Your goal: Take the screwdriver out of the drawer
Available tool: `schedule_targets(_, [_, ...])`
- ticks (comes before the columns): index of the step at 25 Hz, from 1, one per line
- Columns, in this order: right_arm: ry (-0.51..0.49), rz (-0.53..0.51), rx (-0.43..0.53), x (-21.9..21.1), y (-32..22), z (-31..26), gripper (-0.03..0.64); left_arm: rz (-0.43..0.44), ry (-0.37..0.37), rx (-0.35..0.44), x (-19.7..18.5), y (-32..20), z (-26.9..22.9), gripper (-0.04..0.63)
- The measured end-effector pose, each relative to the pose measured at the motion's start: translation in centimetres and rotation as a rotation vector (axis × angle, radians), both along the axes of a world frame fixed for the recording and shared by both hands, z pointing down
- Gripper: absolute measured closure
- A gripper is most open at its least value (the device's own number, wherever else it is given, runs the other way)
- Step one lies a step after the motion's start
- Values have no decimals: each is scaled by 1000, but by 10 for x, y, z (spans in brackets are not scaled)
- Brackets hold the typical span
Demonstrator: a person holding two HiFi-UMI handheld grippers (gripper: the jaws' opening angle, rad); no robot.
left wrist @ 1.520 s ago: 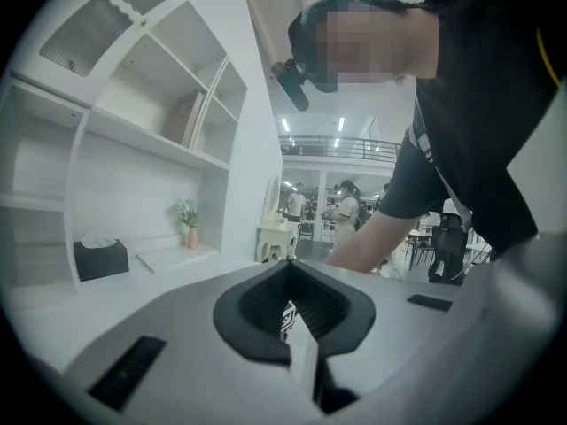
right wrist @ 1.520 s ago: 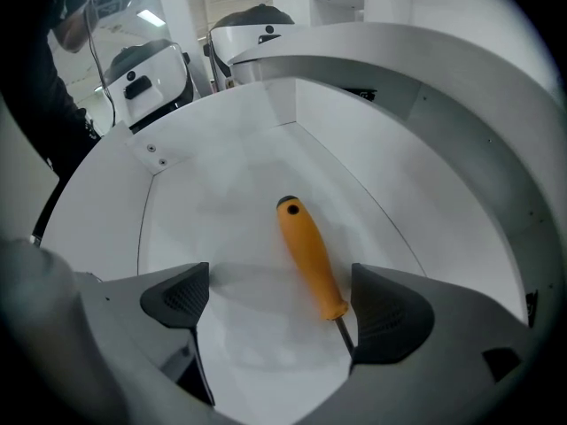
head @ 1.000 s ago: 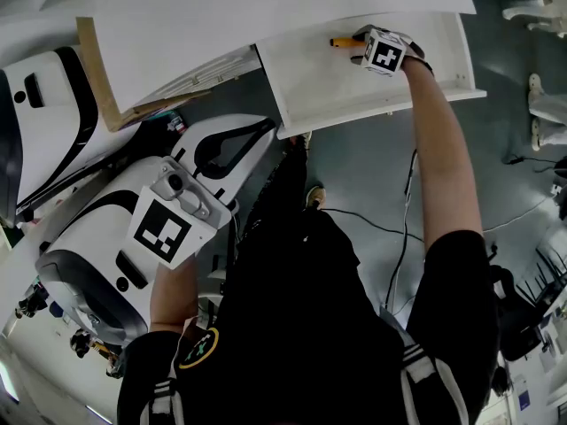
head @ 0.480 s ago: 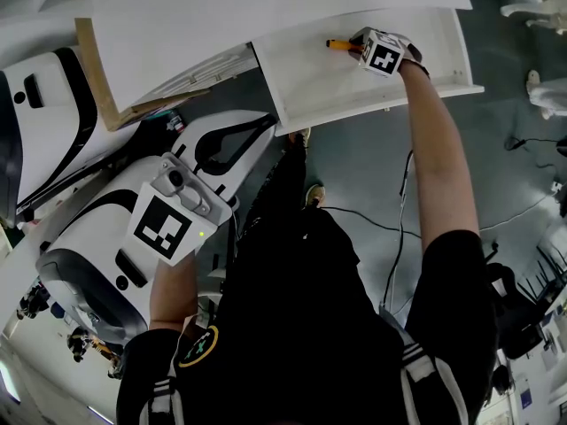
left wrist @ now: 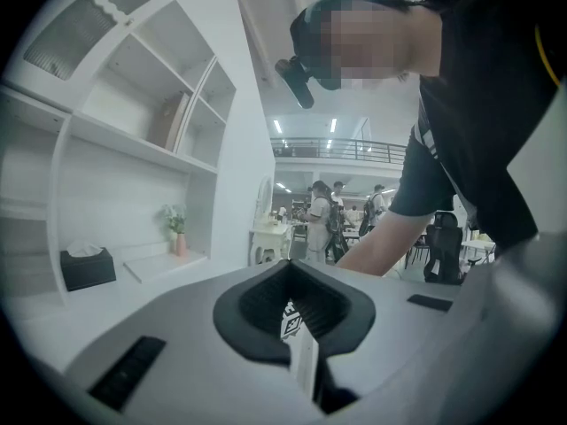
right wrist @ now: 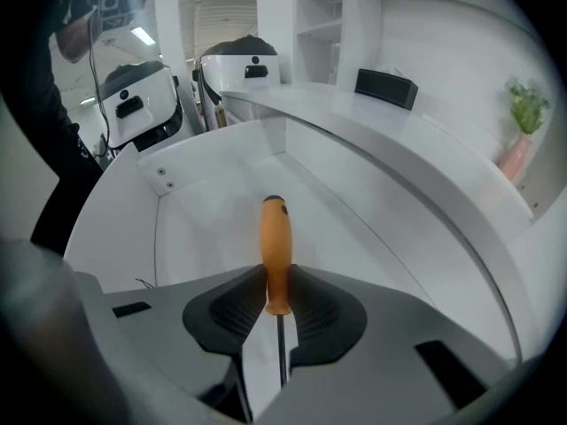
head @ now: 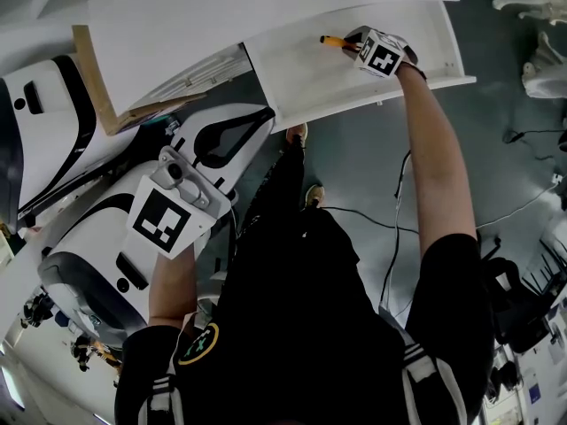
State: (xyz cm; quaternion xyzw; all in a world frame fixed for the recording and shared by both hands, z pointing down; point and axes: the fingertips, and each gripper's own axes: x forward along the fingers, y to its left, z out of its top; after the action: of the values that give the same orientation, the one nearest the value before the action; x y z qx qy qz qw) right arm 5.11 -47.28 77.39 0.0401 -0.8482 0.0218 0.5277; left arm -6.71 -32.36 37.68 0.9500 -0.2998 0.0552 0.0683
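Note:
The white drawer [head: 301,82] stands pulled out under the white top. Inside it lies the screwdriver [head: 334,42] with an orange handle. My right gripper [head: 356,46] points steeply down into the drawer; its jaws have just been closing, and they are shut on the handle. In the right gripper view the orange handle [right wrist: 275,251] sticks out past the black pads [right wrist: 232,312], and the metal shaft runs back between them, above the drawer floor [right wrist: 199,228]. My left gripper [head: 232,144] hangs at the lower left, away from the drawer. Its jaws [left wrist: 297,326] are together and hold nothing.
A white device with black trim [head: 40,127] lies at the left beside a wooden board edge [head: 93,78]. Cables [head: 399,228] trail over the grey floor. A black tissue box [right wrist: 385,88] and a potted plant [right wrist: 524,109] stand on the counter behind the drawer.
In the head view the right gripper and the screwdriver sit slightly further left than before. The left gripper has barely shifted.

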Motion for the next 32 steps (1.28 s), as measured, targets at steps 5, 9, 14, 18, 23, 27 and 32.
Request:
schedule_targets(5, [-53,31,43,-2,1,-26,514,15,-4,14,6,4,-3,578])
schedule_targets(9, [-106,59,83,-3,4,-52,514,22,-1,31,12,8,-9,578])
schedule_targets(14, [-203,112,127,-7,12,-98,514,32,8,62,18,17,-19,578])
schedule_targets(18, [-292,142,169,-11,25,-141,514,39,13,83,23,27,-28,578])
schedule_targets(23, [-359,167,204,-12,44,-177,514,49,16,106,28,42,-38,578])
schedule_targets(27, [-428,209,226,-11,59,-207,514,56,17,117,30,53,-44,578])
schedule_targets(32, [-546,257,281,-8,80,-258,514,58,21,141,32,65,-55,578])
